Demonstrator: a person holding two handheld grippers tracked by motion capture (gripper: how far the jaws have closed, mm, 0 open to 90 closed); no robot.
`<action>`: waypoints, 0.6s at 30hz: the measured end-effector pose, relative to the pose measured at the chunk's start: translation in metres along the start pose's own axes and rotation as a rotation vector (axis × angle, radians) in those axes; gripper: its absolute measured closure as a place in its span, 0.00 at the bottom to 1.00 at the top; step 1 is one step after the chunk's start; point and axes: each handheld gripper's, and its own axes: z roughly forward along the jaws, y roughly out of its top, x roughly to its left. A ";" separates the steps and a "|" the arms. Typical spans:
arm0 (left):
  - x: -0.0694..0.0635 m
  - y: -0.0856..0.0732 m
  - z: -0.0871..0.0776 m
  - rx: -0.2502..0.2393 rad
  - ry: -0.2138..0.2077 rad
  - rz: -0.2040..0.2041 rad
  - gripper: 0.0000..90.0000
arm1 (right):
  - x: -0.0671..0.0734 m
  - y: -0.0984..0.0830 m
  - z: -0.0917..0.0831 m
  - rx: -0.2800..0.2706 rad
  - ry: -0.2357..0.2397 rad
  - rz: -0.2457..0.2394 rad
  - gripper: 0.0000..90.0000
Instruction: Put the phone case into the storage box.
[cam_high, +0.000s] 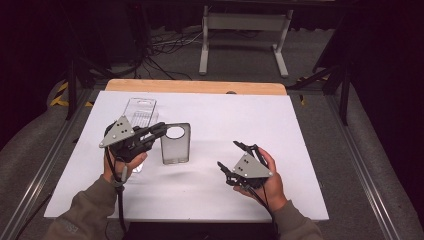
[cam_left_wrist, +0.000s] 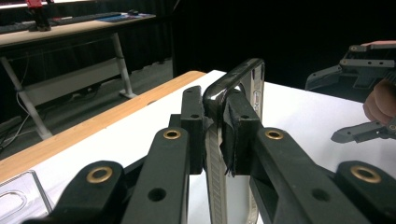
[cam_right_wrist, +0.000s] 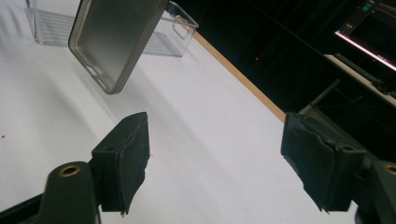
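Smoky, translucent plastic makes up the phone case (cam_left_wrist: 236, 93), and the left gripper (cam_high: 159, 131) has it clamped by one long edge: in the left gripper view both pads press flat on the rim with no gap. The case's lower end is cut off at the bottom of that view, behind the black linkages. In the high view the case (cam_high: 175, 144) hangs just beyond the left fingertips, its round camera hole right at the pads and the rest dropping away below them; whether its bottom edge touches the white table (cam_high: 225, 190) cannot be told. A clear plastic tray (cam_high: 139, 113) lies behind the left gripper, partly covered by the grey plate.

The left hand (cam_high: 126, 162) holds its gripper roughly level, jaws pointing to the person's right. The right hand (cam_high: 265, 180) cups its tool from below, the fingers angled up and to the left. The right gripper (cam_right_wrist: 215, 163) stands wide apart with nothing between the pads, only bare table; the case (cam_right_wrist: 116, 39) hangs well ahead of its fingertips, its top cropped.
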 end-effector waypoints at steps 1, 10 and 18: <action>0.000 0.000 -0.001 0.002 -0.001 -0.002 0.89 | 0.000 -0.001 -0.001 0.005 0.000 0.004 0.27; 0.001 0.003 -0.006 -0.012 0.008 -0.001 0.89 | 0.002 -0.013 -0.014 0.015 0.004 0.048 0.23; 0.002 0.005 -0.009 -0.021 0.010 0.005 0.89 | 0.001 -0.025 -0.020 0.040 -0.006 0.062 0.23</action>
